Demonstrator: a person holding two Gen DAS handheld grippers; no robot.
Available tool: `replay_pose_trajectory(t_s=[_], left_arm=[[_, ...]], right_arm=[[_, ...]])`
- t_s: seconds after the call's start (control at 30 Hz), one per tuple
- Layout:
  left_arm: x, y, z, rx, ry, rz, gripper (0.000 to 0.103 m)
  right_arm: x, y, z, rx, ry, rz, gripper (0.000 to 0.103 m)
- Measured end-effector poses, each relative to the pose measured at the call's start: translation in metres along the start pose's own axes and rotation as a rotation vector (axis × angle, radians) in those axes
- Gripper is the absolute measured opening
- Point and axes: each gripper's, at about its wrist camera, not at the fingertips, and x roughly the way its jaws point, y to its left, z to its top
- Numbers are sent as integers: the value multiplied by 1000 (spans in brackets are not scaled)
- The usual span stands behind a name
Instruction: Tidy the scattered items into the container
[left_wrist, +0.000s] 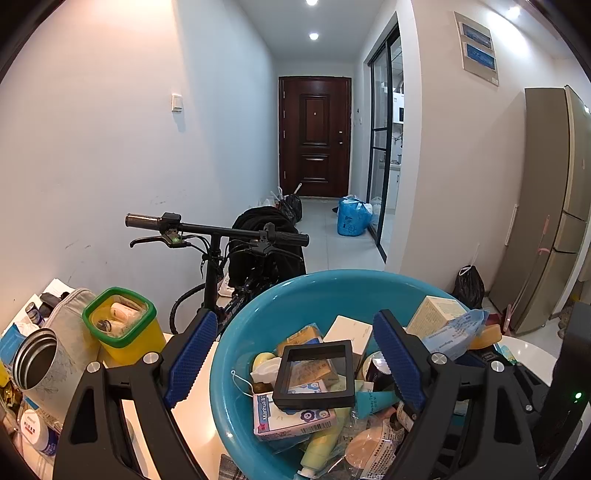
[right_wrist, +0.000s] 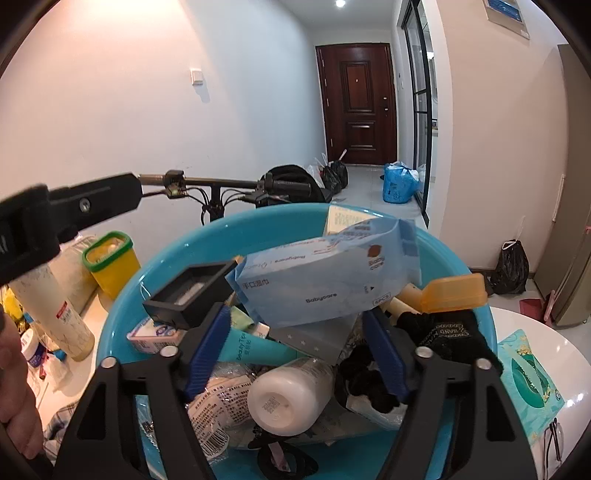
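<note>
A blue basin (left_wrist: 295, 291) (right_wrist: 122, 332) on the white table is piled with small items. Over its near side my left gripper (left_wrist: 295, 314) stands open; a black frame (left_wrist: 314, 373) lies on the pile between its blue pads (left_wrist: 195, 354), untouched. My right gripper (right_wrist: 295, 308) is also open over the basin. A pale blue wipes pack (right_wrist: 321, 280) rests on the heap just beyond its fingertips, with no pad pressing on it. Below lie a white bottle (right_wrist: 291, 398), a teal tube (right_wrist: 255, 347) and a black cloth (right_wrist: 443, 332). An orange box (right_wrist: 450, 291) sits at the right.
Left of the basin stand a yellow tub with a green rim (left_wrist: 122, 325), a steel cup (left_wrist: 35, 358) and a tall white bottle (right_wrist: 55, 314). A teal packet (right_wrist: 528, 369) lies on the table to the right. A bicycle handlebar (left_wrist: 221, 230) crosses behind. A hand (right_wrist: 14, 387) shows at the left edge.
</note>
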Motion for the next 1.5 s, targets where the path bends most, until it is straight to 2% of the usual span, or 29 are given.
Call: replay_pose_trajectory(t_s=[0.1, 0.33, 0.77, 0.83, 0.87, 0.9, 0.93, 1.3, 1.5], left_arm=[[-2, 1, 1, -5, -4, 0, 88], [-8, 3, 3, -7, -17, -5, 88], [-29, -3, 10, 15, -70, -12, 88], [-34, -4, 11, 17, -84, -14, 89], [-36, -5, 12, 18, -90, -15, 93], [-40, -6, 13, 17, -102, -18, 101], [-43, -6, 13, 16, -114, -19, 103], [-83, -1, 22, -8, -211, -39, 103], [-107, 2, 27, -25, -257, -60, 103]], right_arm=[[-4, 1, 2, -5, -25, -17, 76], [-14, -5, 11, 9, -79, -61, 88], [-58, -20, 32, 38, -211, -148, 95], [-67, -19, 35, 43, -235, -151, 100], [-71, -20, 37, 45, -247, -157, 102], [-75, -20, 38, 46, -261, -165, 102], [-80, -20, 40, 48, -273, -171, 102], [-117, -23, 53, 59, -352, -184, 102], [-127, -24, 59, 66, -348, -192, 102]])
